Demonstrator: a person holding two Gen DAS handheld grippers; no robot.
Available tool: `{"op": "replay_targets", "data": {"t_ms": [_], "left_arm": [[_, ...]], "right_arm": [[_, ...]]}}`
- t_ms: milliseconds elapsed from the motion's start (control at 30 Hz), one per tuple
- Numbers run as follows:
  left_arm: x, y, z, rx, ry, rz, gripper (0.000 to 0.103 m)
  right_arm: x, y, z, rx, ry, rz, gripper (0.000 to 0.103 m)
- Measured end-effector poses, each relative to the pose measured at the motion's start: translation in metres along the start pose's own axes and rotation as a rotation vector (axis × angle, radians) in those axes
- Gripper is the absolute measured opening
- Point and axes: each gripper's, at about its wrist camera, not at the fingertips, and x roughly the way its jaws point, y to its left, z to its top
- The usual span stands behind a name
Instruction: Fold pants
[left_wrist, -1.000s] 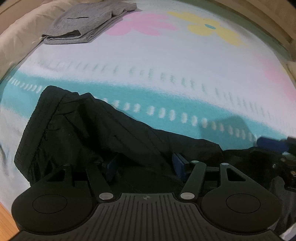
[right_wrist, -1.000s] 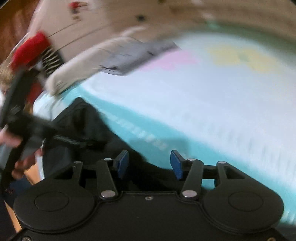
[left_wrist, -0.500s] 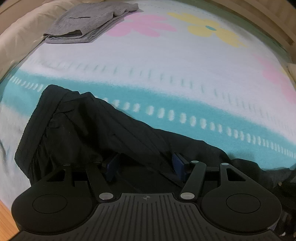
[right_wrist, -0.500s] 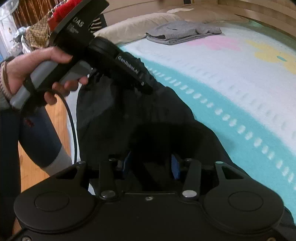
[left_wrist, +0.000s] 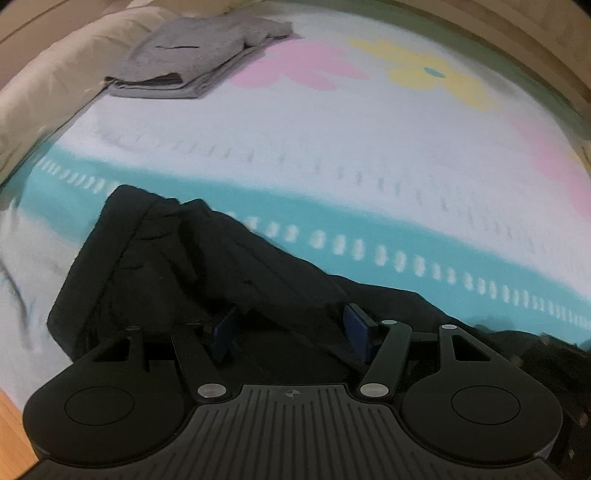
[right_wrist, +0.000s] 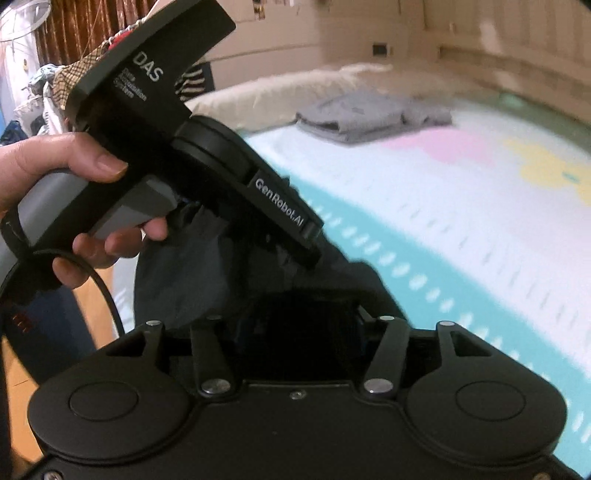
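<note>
Black pants lie rumpled at the near edge of the bed, both grippers low over them.

The black pants (left_wrist: 192, 266) sprawl in thick creases across the teal band of the flowered bedspread (left_wrist: 369, 147), one end bunched into a ridge. The left gripper (left_wrist: 291, 332) has its jaws spread wide, with dark cloth lying between its blue pads (left_wrist: 356, 330). The right gripper (right_wrist: 301, 332) is buried in black fabric; I cannot tell its state. Folded grey clothes (left_wrist: 199, 62) sit by the pillow (left_wrist: 55, 77).

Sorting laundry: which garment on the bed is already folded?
The grey garment by the pillow, stacked flat; the black pants lie crumpled under the grippers.
</note>
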Motion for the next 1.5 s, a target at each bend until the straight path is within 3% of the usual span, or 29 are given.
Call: {"op": "replay_targets", "data": {"t_ms": [133, 333, 767, 1067, 1267, 1433, 1500], "left_arm": [[-0.001, 0.006, 0.001, -0.044, 0.007, -0.023, 0.060], [0.005, -0.002, -0.002, 0.021, 0.020, 0.016, 0.060], [0.007, -0.001, -0.004, 0.022, 0.031, 0.015, 0.060], [0.008, -0.002, -0.003, 0.025, 0.032, 0.017, 0.060], [0.003, -0.003, -0.002, 0.025, 0.017, 0.022, 0.060], [-0.025, -0.007, 0.000, 0.061, -0.124, 0.044, 0.060], [-0.029, -0.007, -0.001, 0.075, -0.143, 0.069, 0.060]], "right_arm": [[-0.013, 0.016, -0.009, -0.065, -0.040, -0.030, 0.061], [-0.024, 0.031, -0.027, -0.085, -0.015, -0.034, 0.067], [-0.061, 0.032, -0.039, -0.083, 0.057, -0.031, 0.068], [-0.090, -0.008, -0.039, -0.032, 0.064, -0.224, 0.075], [-0.072, -0.021, -0.046, 0.025, 0.143, -0.155, 0.075], [-0.053, -0.007, -0.033, -0.043, 0.104, -0.079, 0.075], [-0.039, -0.003, -0.023, -0.060, 0.096, -0.053, 0.075]]}}
